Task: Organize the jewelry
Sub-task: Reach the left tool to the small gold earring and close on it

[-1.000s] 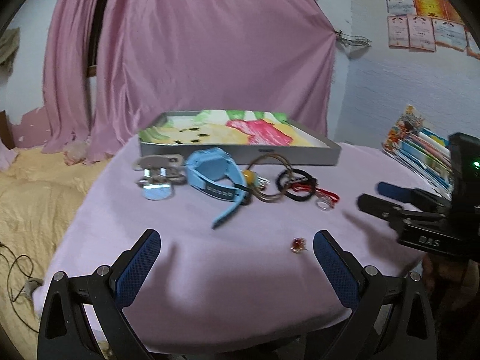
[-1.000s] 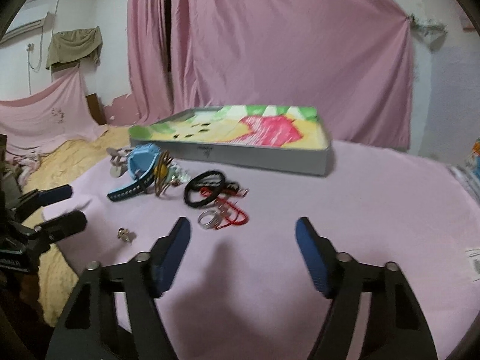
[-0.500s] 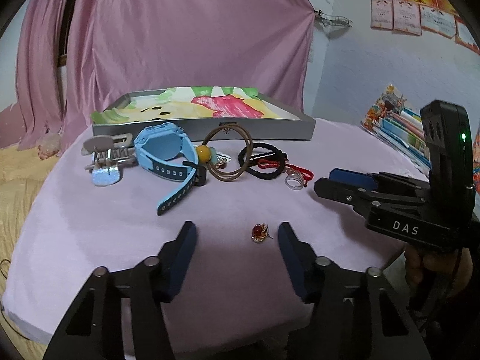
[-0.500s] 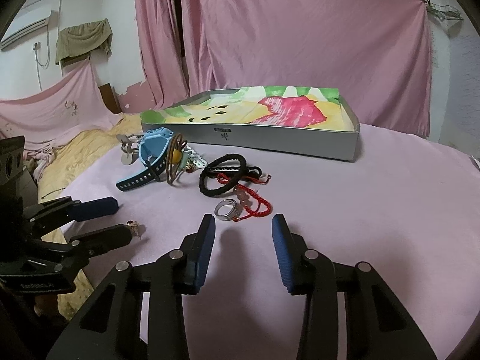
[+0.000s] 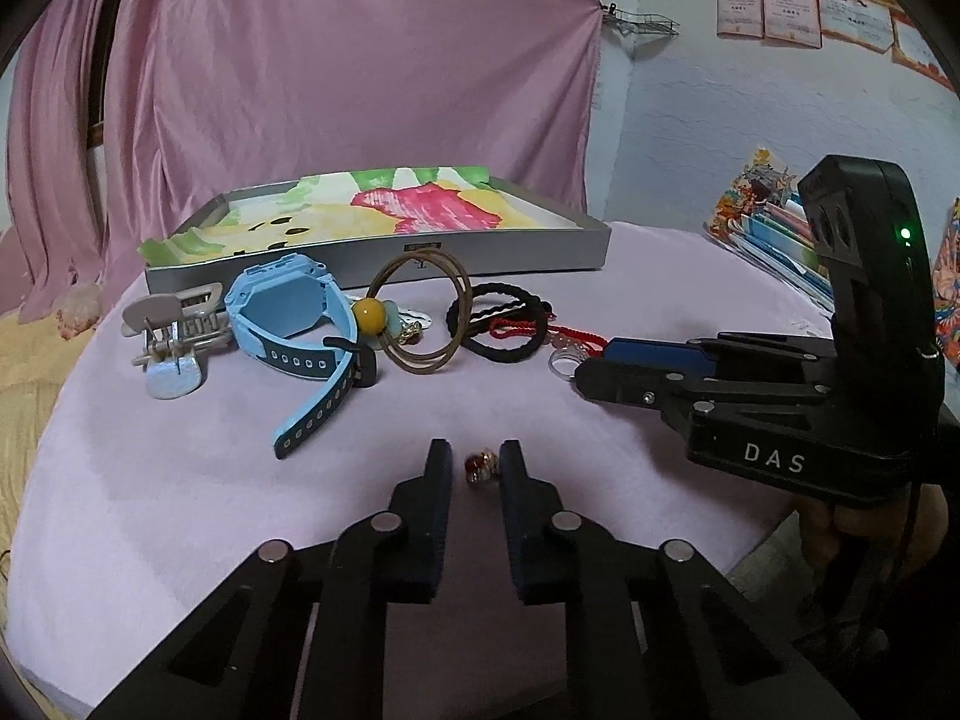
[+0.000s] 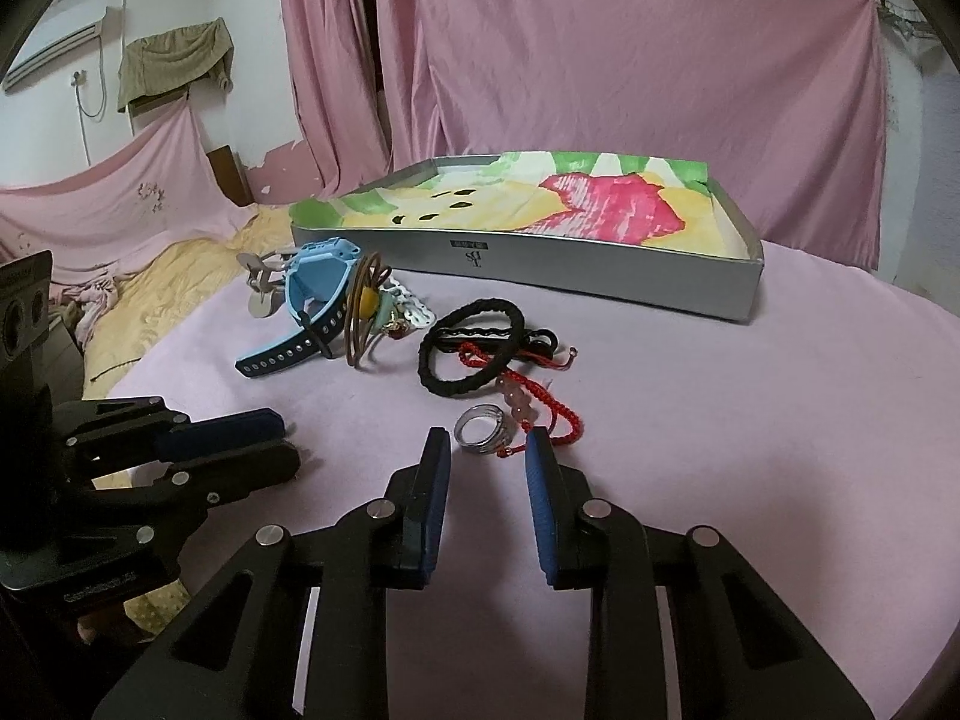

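A small red-and-gold charm [image 5: 480, 467] lies on the pink tablecloth between the tips of my left gripper [image 5: 475, 459], whose fingers are narrowed around it with slim gaps still showing. My right gripper [image 6: 487, 450] is open, its tips just short of a silver ring [image 6: 477, 441] that touches a red cord bracelet [image 6: 555, 405]. Farther back lie a black hair tie [image 6: 456, 384], brown hair ties with a yellow bead [image 5: 367, 313], a blue watch [image 5: 288, 306] and a grey hair clip [image 5: 171, 330]. A grey tray [image 5: 480, 255] with a colourful liner stands behind them.
Colourful books [image 5: 768, 228] are stacked at the table's right edge. A bed with a yellow cover [image 6: 162, 288] lies left of the table. Pink curtains hang behind. The person's hand [image 5: 870, 528] holds the right gripper close to my left one.
Both grippers have narrowed and moved forward. The left one now brackets the red charm; the right one has come up to the silver ring.
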Demonstrator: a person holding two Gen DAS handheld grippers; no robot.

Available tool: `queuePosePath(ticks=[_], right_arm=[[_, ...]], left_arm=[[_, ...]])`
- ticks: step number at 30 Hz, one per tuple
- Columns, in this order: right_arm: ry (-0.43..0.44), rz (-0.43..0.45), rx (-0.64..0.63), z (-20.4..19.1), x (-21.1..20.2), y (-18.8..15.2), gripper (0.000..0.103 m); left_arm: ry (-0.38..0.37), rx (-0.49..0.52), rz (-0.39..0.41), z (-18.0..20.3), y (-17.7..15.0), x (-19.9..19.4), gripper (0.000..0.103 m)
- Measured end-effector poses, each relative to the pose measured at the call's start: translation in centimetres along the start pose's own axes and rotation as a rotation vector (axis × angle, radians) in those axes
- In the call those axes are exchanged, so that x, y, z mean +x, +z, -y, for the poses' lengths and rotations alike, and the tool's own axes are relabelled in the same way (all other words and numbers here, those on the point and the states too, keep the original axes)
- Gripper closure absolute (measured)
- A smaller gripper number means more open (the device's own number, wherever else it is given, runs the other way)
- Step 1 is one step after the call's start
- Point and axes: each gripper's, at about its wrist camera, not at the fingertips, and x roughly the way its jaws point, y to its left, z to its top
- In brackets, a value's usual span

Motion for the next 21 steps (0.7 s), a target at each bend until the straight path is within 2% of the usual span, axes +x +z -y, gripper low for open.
queuePosePath(ticks=[18, 21], right_arm=[[-0.027, -0.084, -0.088, -1.3, 1.5, 1.9, 0.08], [-0.028, -0.091, -0.111, -1.5, 1.5, 1.9, 0.085]], left_arm=[[-0.026, -0.068, -0.041, -1.3, 1.0, 0.8, 0.092], [-0.028, -0.073, -0.043, -1.4, 1.1, 0.8, 0.092]])
